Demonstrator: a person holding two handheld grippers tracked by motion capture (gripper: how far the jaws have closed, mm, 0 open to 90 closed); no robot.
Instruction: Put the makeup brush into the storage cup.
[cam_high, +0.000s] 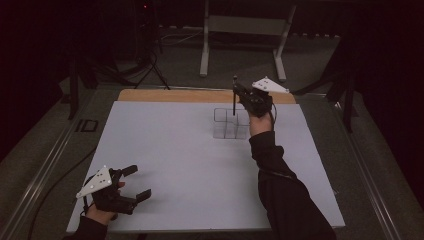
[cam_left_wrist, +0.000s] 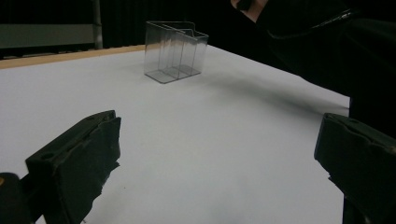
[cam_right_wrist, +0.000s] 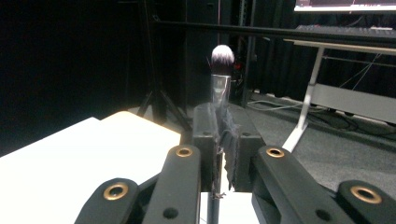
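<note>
My right gripper (cam_high: 239, 95) jaws clamp a makeup brush (cam_right_wrist: 221, 74) upright above the clear organizer (cam_high: 231, 123) near the counter (cam_high: 190, 165) far edge. Left gripper (cam_high: 136, 183) jaws wide open at the near-left corner, open counter between.

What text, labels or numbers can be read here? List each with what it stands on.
None can be read. The clear organizer, the makeup brush in the right gripper, the left gripper and the white table carry no visible lettering. The screen edge at top right of the right gripper view is too blurred to read.
</note>
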